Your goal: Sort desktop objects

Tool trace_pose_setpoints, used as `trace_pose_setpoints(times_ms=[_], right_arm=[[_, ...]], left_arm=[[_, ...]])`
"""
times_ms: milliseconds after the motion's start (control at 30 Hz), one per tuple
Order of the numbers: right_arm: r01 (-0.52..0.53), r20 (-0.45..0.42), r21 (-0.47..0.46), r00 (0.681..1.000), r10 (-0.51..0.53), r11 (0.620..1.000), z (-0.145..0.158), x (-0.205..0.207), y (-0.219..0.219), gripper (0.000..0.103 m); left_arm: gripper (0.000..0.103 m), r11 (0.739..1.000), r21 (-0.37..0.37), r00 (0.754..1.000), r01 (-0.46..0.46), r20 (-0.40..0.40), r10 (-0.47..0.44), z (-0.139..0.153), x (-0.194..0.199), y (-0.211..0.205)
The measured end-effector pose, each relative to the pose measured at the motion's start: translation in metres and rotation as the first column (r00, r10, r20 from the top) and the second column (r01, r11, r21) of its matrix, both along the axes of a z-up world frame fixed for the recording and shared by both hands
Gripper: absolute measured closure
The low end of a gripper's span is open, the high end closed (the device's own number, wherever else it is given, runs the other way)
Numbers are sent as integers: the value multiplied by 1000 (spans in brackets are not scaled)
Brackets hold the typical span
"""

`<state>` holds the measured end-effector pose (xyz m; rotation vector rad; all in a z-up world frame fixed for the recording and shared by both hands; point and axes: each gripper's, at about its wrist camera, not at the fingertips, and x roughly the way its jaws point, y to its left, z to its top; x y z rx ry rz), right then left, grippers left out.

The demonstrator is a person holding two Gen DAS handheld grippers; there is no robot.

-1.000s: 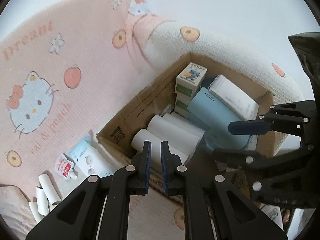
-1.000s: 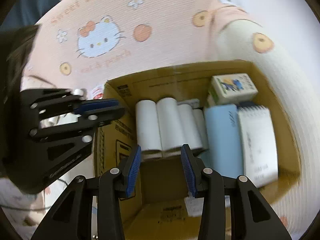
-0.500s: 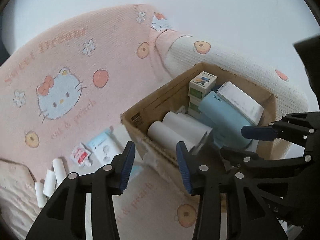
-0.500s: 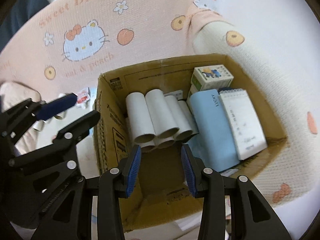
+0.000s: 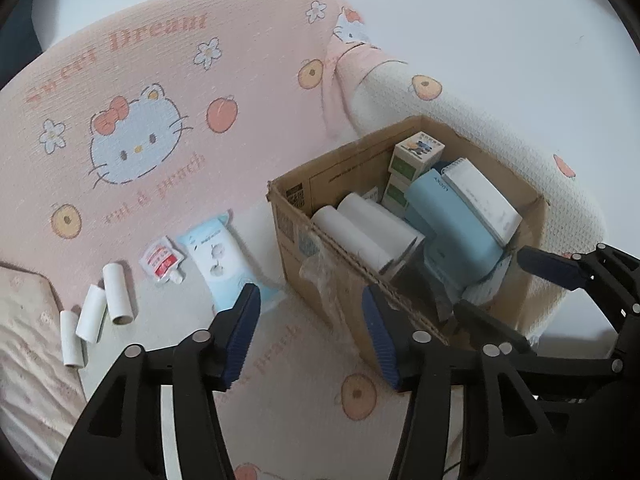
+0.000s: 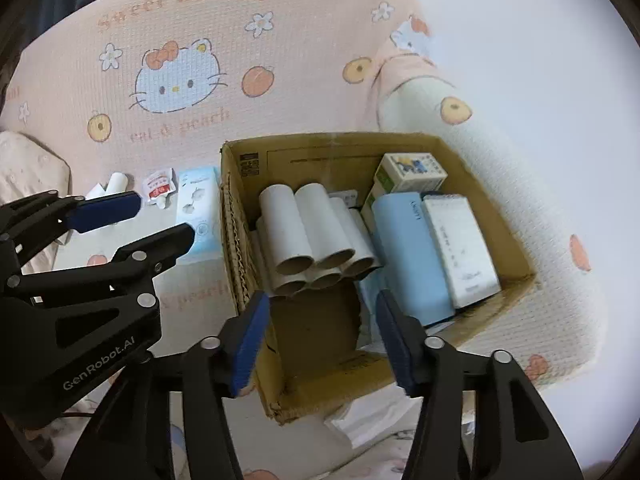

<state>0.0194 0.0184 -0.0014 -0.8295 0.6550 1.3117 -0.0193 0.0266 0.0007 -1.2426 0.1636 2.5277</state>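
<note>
A cardboard box (image 6: 404,364) (image 5: 288,224) stands on a pink cartoon-cat blanket. It holds several white paper tubes (image 6: 308,232), a light blue case (image 6: 412,256), a white notepad (image 6: 460,248) and small cartons (image 6: 412,168). Left of the box lie a blue tissue pack (image 5: 224,264), a red-white sachet (image 5: 160,260) and three loose white tubes (image 5: 96,308). My left gripper (image 5: 312,336) is open and empty, above the blanket beside the box's near corner. My right gripper (image 6: 324,344) is open and empty, over the box's near wall.
The blanket (image 5: 140,80) drapes over a raised cream cushion (image 5: 480,120) behind the box. A beige quilted cloth (image 5: 24,340) lies at far left. White paper (image 6: 372,416) pokes from under the box's near edge. A plain white wall is behind.
My left gripper has opened wide and pulled back up and left from the box. The right gripper has also drawn back; both views now show more of the blanket.
</note>
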Motion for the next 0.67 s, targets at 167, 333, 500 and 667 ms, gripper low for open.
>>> trace_pose_setpoints(times_ms=[167, 333, 500, 667], right_arm=[[14, -30, -10, 999, -14, 1000, 1, 2, -10, 41], [21, -39, -12, 999, -21, 1000, -1, 2, -16, 41], [37, -29, -11, 999, -37, 999, -1, 8, -20, 41], [63, 4, -13, 998, -63, 998, -2, 12, -24, 41]], left_arm=[[43, 999, -32, 1000, -16, 11, 16, 2, 8, -2], [43, 998, -55, 1000, -26, 15, 26, 2, 12, 1], [43, 999, -40, 1000, -22, 10, 22, 4, 18, 12], [43, 1000, -5, 1000, -7, 6, 7, 5, 23, 24]])
